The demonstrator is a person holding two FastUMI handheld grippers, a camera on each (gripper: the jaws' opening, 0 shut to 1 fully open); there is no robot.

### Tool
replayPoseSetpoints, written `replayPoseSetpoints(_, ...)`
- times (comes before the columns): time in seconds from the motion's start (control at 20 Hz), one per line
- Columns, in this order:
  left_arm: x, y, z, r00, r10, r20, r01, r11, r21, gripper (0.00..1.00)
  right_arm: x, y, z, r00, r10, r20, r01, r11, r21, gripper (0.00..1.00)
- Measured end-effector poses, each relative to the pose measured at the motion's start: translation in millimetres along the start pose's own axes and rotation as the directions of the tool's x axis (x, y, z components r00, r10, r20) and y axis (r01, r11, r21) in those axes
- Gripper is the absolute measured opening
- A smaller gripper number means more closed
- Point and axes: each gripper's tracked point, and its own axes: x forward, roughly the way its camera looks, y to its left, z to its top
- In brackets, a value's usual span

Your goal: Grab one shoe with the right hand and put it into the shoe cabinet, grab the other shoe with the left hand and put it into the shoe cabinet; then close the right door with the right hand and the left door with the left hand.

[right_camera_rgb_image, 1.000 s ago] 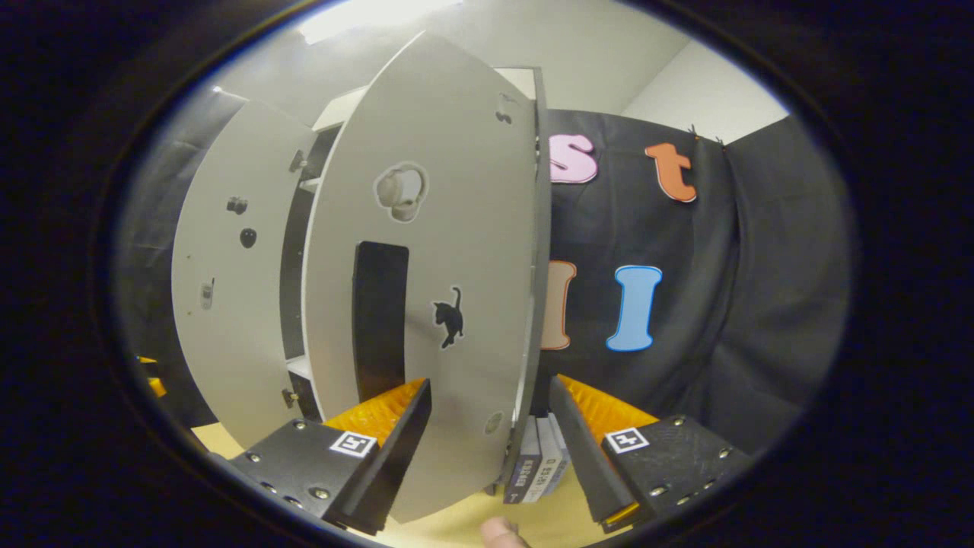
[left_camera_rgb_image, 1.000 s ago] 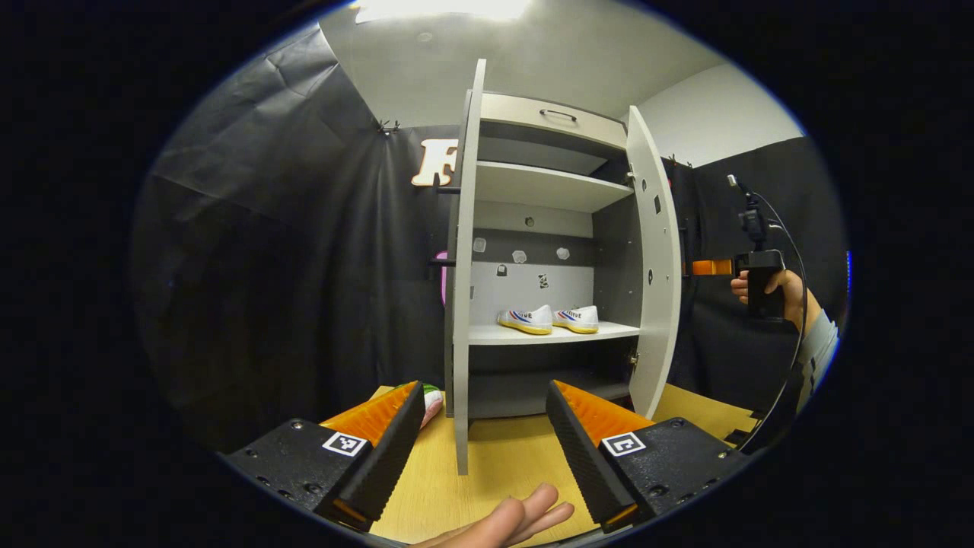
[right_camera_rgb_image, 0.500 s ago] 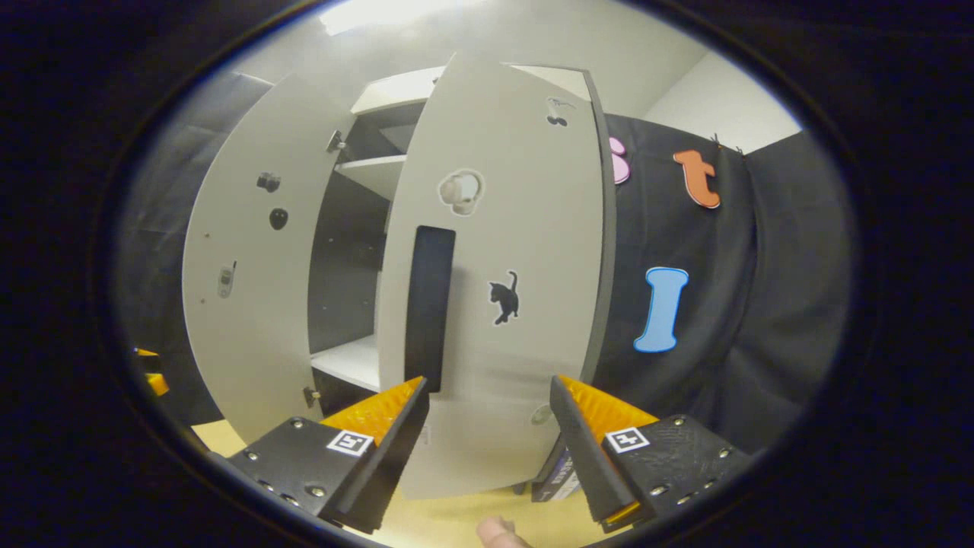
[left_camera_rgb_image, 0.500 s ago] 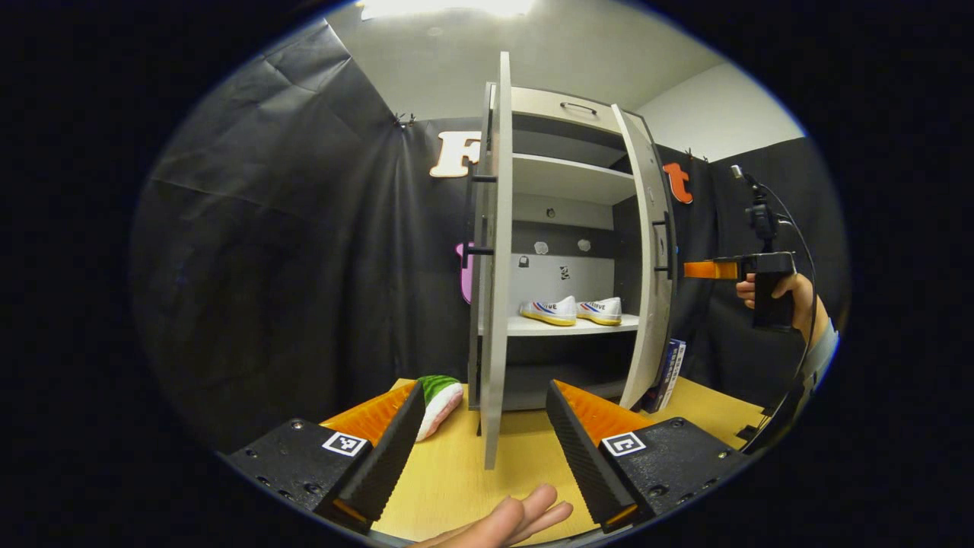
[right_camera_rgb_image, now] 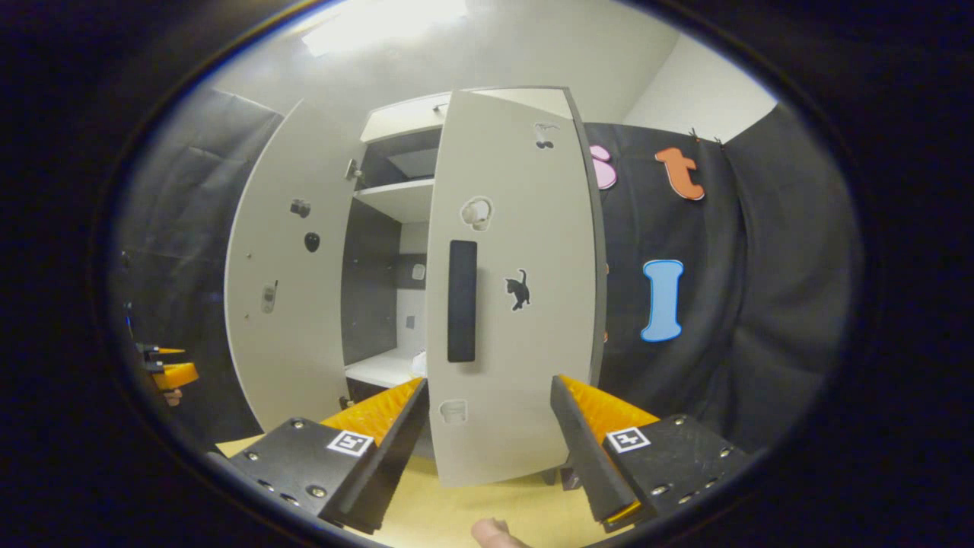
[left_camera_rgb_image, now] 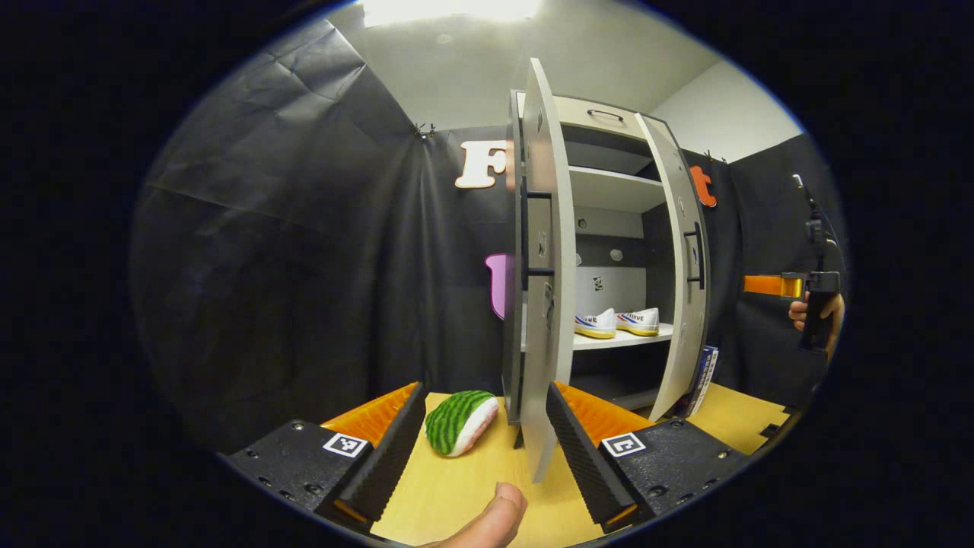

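Note:
Two white shoes (left_camera_rgb_image: 596, 323) (left_camera_rgb_image: 639, 320) stand side by side on the lower shelf (left_camera_rgb_image: 620, 340) of the grey shoe cabinet (left_camera_rgb_image: 601, 122). Both doors stand ajar. In the left gripper view the left door (left_camera_rgb_image: 544, 304) is seen nearly edge-on, its lower edge close to the right finger of my open left gripper (left_camera_rgb_image: 485, 388). The right door (right_camera_rgb_image: 517, 304), with its black handle (right_camera_rgb_image: 461, 301), faces my open right gripper (right_camera_rgb_image: 488, 384), which holds nothing. The right gripper (left_camera_rgb_image: 772, 285) also shows far right, held by a hand. A bit of one shoe (right_camera_rgb_image: 418, 364) peeks through the gap.
A watermelon-patterned toy (left_camera_rgb_image: 459, 421) lies on the wooden tabletop (left_camera_rgb_image: 456, 487) left of the cabinet. Books (left_camera_rgb_image: 704, 369) lean against the cabinet's right side. The left door (right_camera_rgb_image: 285, 266) and the left gripper (right_camera_rgb_image: 171, 373) show at the left of the right gripper view.
The right door has swung further toward shut and the right gripper has drawn back from it. The left gripper has shifted left, so the left door's outer face now shows.

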Motion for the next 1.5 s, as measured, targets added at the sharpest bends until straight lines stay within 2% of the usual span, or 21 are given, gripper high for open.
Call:
replayPoseSetpoints(0.1, 7.9, 11.2, 6.0, 1.0, 0.012, -0.004, -0.012, 1.0, 0.007, 0.94, -19.7, 8.2, -4.5, 1.0, 0.002, 0.015, -0.002, 1.0, -0.002, 0.96)
replayPoseSetpoints(0.25, 19.4, 20.3, 21.9, 0.999, -0.029, -0.021, 0.028, 0.997, -0.065, 0.96, -51.1, 20.2, -21.9, 1.0, -0.01, 0.013, 0.01, 1.0, 0.028, 0.94)
replayPoseSetpoints(0.3, 24.9, 29.7, 31.3, 1.0, -0.024, -0.01, 0.024, 0.997, -0.07, 0.96, -60.4, 26.0, -28.4, 1.0, -0.006, 0.013, 0.006, 0.999, 0.04, 0.97)
replayPoseSetpoints(0.35, 31.8, 39.8, 40.9, 1.0, -0.01, -0.001, 0.01, 0.998, -0.057, 0.94, -68.3, 32.5, -31.8, 1.0, 0.007, 0.02, -0.008, 0.999, 0.047, 0.95)
replayPoseSetpoints(0.4, 36.7, 51.1, 46.6, 1.0, 0.008, 0.012, -0.008, 0.999, -0.046, 0.96, -74.0, 37.4, -34.6, 1.0, 0.012, 0.028, -0.014, 0.998, 0.057, 0.94)
replayPoseSetpoints(0.5, 46.1, 65.7, 61.5, 0.999, 0.032, 0.007, -0.032, 0.998, -0.045, 0.94, -86.2, 38.0, -44.3, 1.0, 0.001, 0.023, -0.002, 0.997, 0.076, 0.95)
replayPoseSetpoints(0.6, 52.3, 74.9, 70.9, 0.999, 0.033, -0.008, -0.033, 0.998, -0.055, 0.96, -97.1, 38.9, -45.4, 0.999, -0.011, 0.036, 0.008, 0.997, 0.077, 0.96)
replayPoseSetpoints(0.75, 69.4, 90.2, 79.6, 0.999, 0.045, -0.014, -0.045, 0.998, -0.035, 0.93, -112.9, 41.0, -50.3, 0.998, -0.019, 0.055, 0.013, 0.995, 0.097, 0.94)
replayPoseSetpoints(0.8, 74.9, 90.4, 76.4, 0.998, 0.047, -0.038, -0.048, 0.998, -0.036, 0.96, -118.1, 41.5, -54.2, 0.998, -0.018, 0.056, 0.011, 0.994, 0.112, 0.94)
replayPoseSetpoints(0.95, 90.4, 84.9, 75.6, 0.997, 0.031, -0.075, -0.033, 0.999, -0.022, 0.92, -134.0, 35.9, -58.5, 0.998, -0.021, 0.061, 0.012, 0.991, 0.136, 0.96)
replayPoseSetpoints(1.0, 93.3, 82.9, 74.9, 0.996, 0.034, -0.084, -0.035, 0.999, -0.013, 0.92, -138.5, 32.1, -58.7, 0.997, -0.028, 0.066, 0.019, 0.99, 0.139, 0.94)
replayPoseSetpoints(1.1, 101.4, 71.1, 73.2, 0.995, 0.021, -0.102, -0.023, 1.0, -0.014, 0.92, -143.8, 27.7, -57.5, 0.997, -0.033, 0.076, 0.022, 0.989, 0.145, 0.96)
replayPoseSetpoints(1.15, 105.6, 65.3, 73.6, 0.994, 0.013, -0.108, -0.014, 1.0, -0.013, 0.95, -145.5, 26.4, -57.7, 0.996, -0.033, 0.08, 0.021, 0.989, 0.148, 0.96)
replayPoseSetpoints(1.35, 122.1, 36.7, 77.5, 0.992, -0.007, -0.129, 0.005, 1.0, -0.016, 0.92, -152.9, 16.4, -60.9, 0.995, -0.05, 0.085, 0.038, 0.99, 0.136, 0.96)
replayPoseSetpoints(1.4, 124.9, 25.7, 76.6, 0.99, -0.022, -0.136, 0.019, 1.0, -0.023, 0.99, -155.0, 14.0, -62.5, 0.995, -0.055, 0.087, 0.043, 0.99, 0.134, 0.96)
replayPoseSetpoints(1.45, 125.0, 18.6, 76.8, 0.988, -0.014, -0.155, 0.011, 1.0, -0.02, 0.92, -156.5, 12.8, -63.6, 0.995, -0.055, 0.089, 0.043, 0.99, 0.133, 0.94)
replayPoseSetpoints(1.5, 123.7, 18.7, 77.0, 0.987, 0.009, -0.161, -0.011, 1.0, -0.012, 0.9, -158.5, 12.4, -64.9, 0.994, -0.051, 0.093, 0.038, 0.99, 0.136, 0.94)
